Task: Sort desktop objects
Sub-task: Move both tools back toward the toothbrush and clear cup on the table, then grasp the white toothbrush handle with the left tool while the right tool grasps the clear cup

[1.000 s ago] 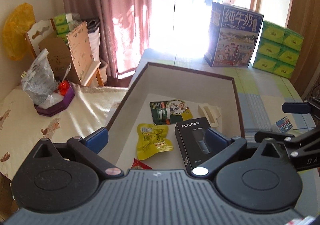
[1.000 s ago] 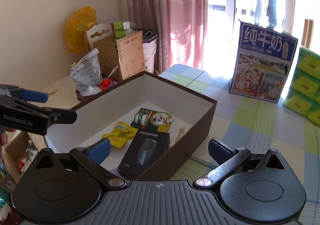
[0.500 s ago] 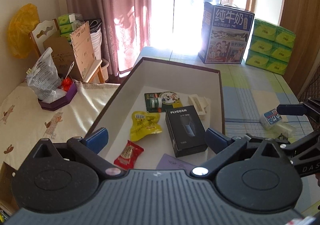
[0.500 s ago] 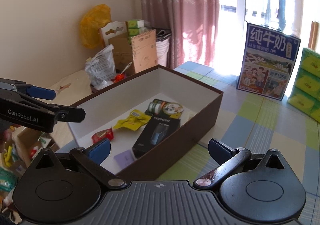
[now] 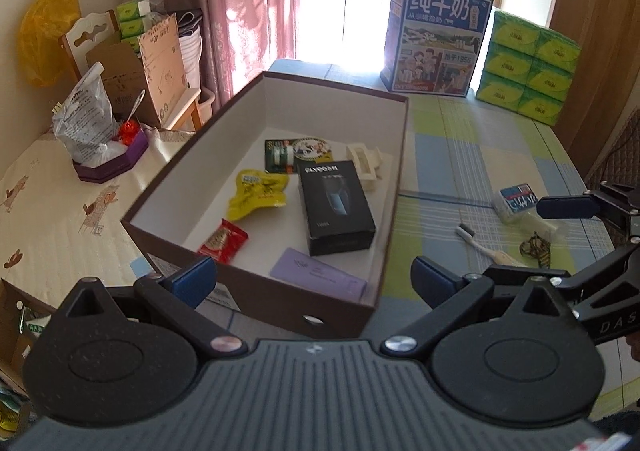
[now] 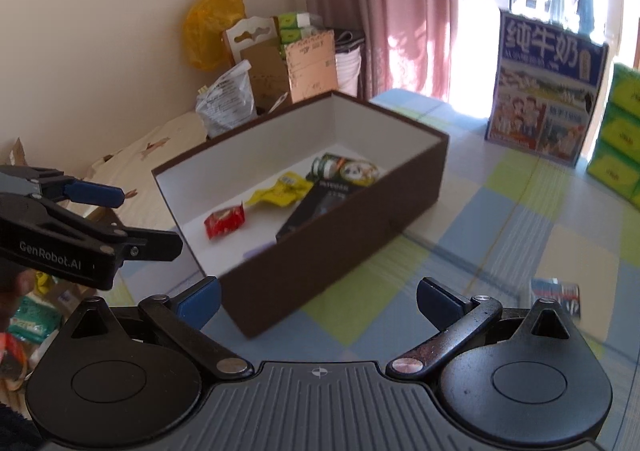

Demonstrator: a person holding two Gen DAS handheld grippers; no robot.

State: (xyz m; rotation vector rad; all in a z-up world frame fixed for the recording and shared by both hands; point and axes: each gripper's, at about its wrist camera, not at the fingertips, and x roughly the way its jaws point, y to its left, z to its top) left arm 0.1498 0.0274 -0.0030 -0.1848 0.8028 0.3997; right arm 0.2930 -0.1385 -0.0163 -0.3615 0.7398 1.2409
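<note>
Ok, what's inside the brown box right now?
In the brown box: a black Flyco carton, yellow pouch, red packet, purple card, green-labelled pack and cream clip. The carton hides whatever is under it.

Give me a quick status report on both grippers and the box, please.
Left gripper open, empty. Right gripper open, empty. Brown box part filled; toothbrush, small packet on the table outside it. Nothing in the way.

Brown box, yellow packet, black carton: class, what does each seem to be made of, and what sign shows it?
Brown box: likely matte cardboard, with thin straight walls and a white lining.
Yellow packet: probably glossy plastic film, crinkled, with sealed edges.
Black carton: seemingly printed card with a slight sheen, sharp folded corners.
</note>
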